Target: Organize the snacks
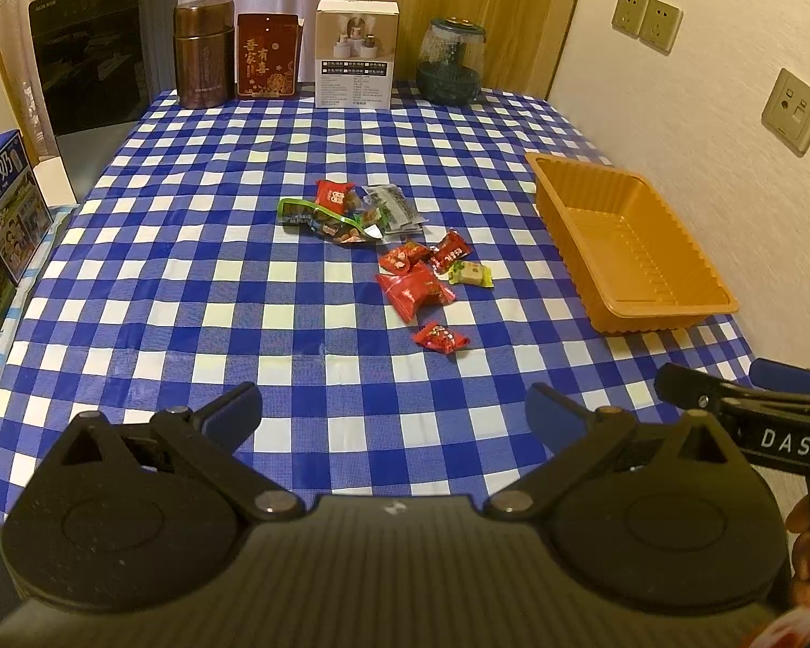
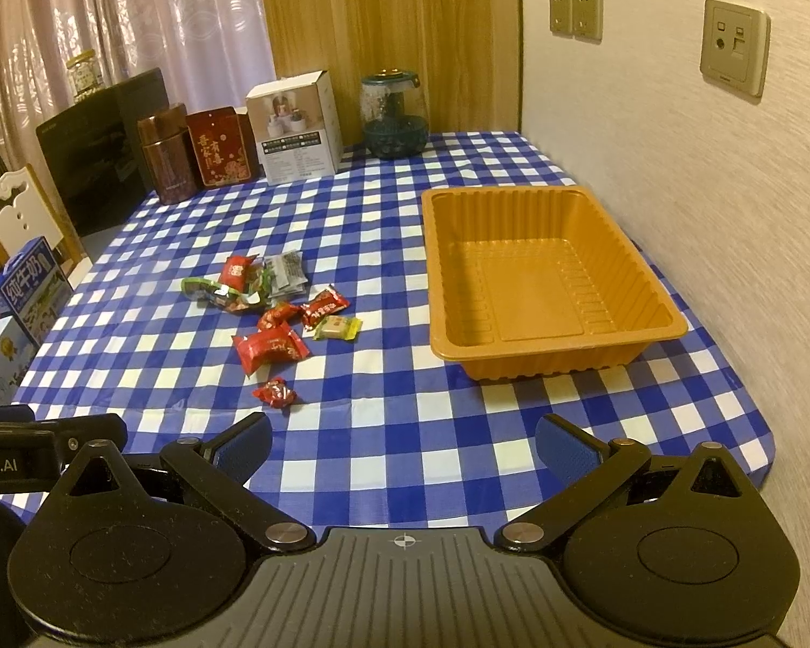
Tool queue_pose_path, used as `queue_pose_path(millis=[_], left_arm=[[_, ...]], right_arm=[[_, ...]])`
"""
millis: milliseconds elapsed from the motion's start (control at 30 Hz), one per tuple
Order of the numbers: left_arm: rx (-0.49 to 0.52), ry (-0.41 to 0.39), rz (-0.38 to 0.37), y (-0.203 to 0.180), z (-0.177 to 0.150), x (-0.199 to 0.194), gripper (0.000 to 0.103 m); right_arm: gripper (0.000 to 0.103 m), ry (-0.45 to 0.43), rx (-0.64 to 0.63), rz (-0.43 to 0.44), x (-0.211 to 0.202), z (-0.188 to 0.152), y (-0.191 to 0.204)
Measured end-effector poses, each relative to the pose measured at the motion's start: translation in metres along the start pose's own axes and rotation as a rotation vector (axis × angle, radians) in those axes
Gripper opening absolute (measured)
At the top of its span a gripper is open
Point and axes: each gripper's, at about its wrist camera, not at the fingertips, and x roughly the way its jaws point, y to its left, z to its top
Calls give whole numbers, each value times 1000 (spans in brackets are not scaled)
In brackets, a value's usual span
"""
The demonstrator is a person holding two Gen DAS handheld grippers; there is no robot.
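Looking along my left claw (image 1: 394, 410), I saw its two blue-padded fingers (image 1: 232, 410) spread wide apart with nothing between them, hovering over the near edge of the table (image 1: 189, 297) with its blue-and-white checked cloth. My right claw (image 2: 402, 445) was likewise spread apart and empty, just beside the left one at its 3 o'clock.

The snacks (image 1: 399, 248) lay loose in a small scatter near the middle of the table, at about 12 o'clock from the left claw and 11 o'clock from the right. One small red candy (image 1: 440, 337) sat nearest to me, apart from the rest, with a larger red packet (image 1: 413, 291) just beyond it and a green wrapper (image 1: 318, 218) at the far end of the heap.

An orange tray (image 2: 540, 205) stood by the wall, at 1 o'clock from the right claw, well apart from the snacks, and nothing lay in it.
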Motion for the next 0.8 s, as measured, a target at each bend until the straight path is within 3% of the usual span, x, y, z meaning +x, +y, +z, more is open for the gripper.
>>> queue_pose_path(millis=[800], left_arm=[[-12, 4, -12, 6, 0, 11, 103]], right_arm=[[103, -6, 30, 8, 11, -4, -3]])
